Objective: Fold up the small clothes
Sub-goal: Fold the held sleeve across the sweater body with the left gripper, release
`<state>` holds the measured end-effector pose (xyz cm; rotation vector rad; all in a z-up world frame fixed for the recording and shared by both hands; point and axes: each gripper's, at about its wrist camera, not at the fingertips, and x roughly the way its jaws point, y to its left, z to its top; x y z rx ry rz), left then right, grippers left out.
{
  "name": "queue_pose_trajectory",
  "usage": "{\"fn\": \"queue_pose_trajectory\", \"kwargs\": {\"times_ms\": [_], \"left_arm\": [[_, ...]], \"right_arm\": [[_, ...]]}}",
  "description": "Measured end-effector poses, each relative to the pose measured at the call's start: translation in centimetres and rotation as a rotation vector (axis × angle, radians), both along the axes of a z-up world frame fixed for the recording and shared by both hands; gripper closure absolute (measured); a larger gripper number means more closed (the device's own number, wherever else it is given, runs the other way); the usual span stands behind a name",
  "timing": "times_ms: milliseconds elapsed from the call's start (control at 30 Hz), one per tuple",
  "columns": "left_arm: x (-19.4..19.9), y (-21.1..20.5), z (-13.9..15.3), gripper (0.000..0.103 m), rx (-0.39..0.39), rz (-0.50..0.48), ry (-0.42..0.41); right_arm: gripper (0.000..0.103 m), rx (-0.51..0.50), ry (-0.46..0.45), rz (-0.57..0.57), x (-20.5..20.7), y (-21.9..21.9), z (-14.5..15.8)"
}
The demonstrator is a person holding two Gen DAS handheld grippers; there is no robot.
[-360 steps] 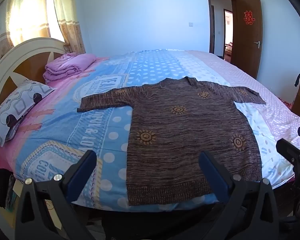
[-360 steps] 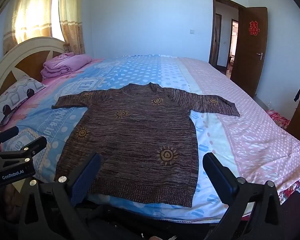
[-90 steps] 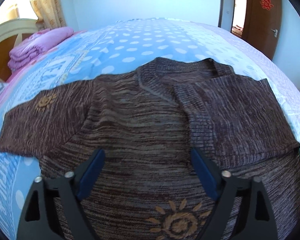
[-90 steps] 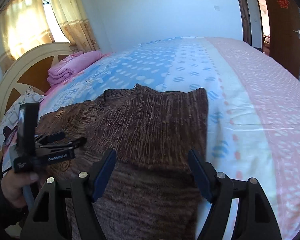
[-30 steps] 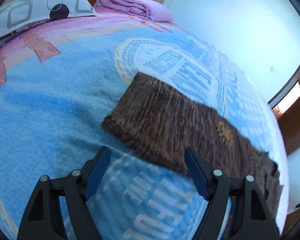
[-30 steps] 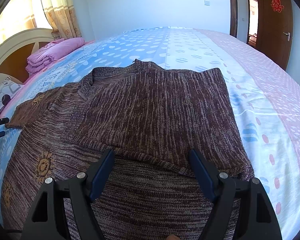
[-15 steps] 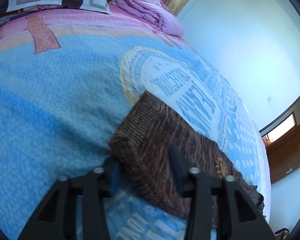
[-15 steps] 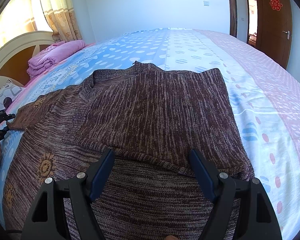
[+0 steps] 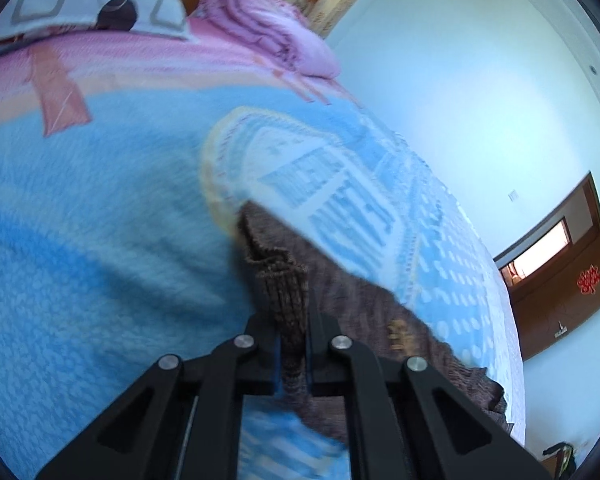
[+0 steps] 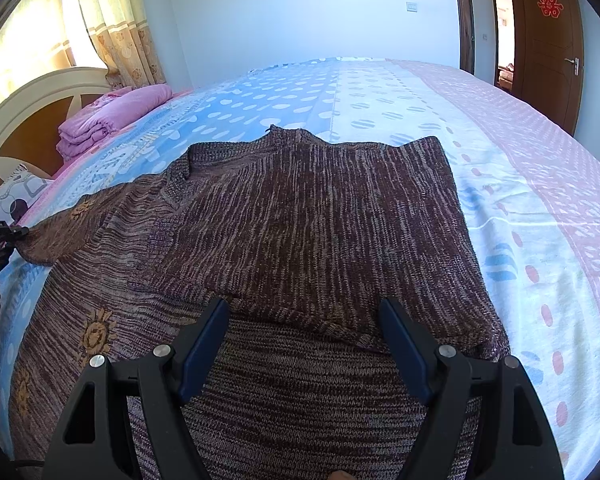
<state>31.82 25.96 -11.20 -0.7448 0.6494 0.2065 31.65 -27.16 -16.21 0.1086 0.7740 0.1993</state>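
While our left gripper point(image 9: 294, 344) has just been closing, its fingers now pinch the ribbed cuff of the left sleeve point(image 9: 280, 284), which stands bunched between the pads and rises a little off the bed point(image 9: 80, 240). Ahead of our right gripper point(image 10: 304, 344) the brown knit sweater point(image 10: 300, 220) lies flat on the bed, its body running under and past the blue fingers point(image 10: 204, 336), which stand wide apart with nothing pressed between them; whether they touch the knit we cannot tell. Just beyond those fingers the right sleeve point(image 10: 340, 208) already lies folded inward across the chest, its edge running crosswise close to the fingertips. Far off to the left of them, the other sleeve stretches out sideways to where the left gripper, with part of a hand on its handle, appears at the frame's edge. We judge the fold about a third done: one sleeve is in, the second is gripped but not yet carried over, and the lengthwise fold of the body is left. Beyond the sweater, near the headboard point(image 10: 28, 120), sits a folded pink blanket point(image 10: 112, 120) beside a pillow point(image 9: 92, 4), well apart from the fingers.
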Motion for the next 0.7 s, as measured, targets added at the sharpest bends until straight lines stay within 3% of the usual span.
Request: {"fn": "queue_pose_trajectory", "kwargs": {"times_ms": [433, 700], "left_arm": [[2.3, -8.8, 6.7, 0.095, -0.037, -0.167, -0.108], [3.5, -15.6, 8.9, 0.095, -0.085, -0.274, -0.145]], "right_arm": [[0.025, 0.045, -0.015, 0.002, -0.1, -0.4, 0.0], [0.025, 0.069, -0.023, 0.003, -0.1, -0.7, 0.0]]}}
